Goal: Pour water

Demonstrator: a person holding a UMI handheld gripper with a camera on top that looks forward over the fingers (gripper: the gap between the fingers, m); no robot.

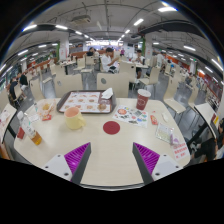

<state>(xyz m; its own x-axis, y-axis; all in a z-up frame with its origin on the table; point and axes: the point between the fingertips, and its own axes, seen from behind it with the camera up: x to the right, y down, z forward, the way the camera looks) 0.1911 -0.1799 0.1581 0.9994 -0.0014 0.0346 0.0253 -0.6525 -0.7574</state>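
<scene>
My gripper [112,158] is open and empty, its two purple-padded fingers [76,156] spread wide over the near part of a light round table [110,150]. Well beyond the fingers, a yellowish cup [73,117] stands left of centre on the table. A red round coaster [111,127] lies straight ahead of the fingers. A dark red cup [143,99] stands farther off to the right. A tall glass with an orange drink [35,134] stands at the left.
A tray [86,102] with items lies at the table's far side. A patterned plate [131,116] sits right of the coaster. A plastic bottle [177,148] lies near the right finger. Behind is a canteen hall with tables, chairs and a few people.
</scene>
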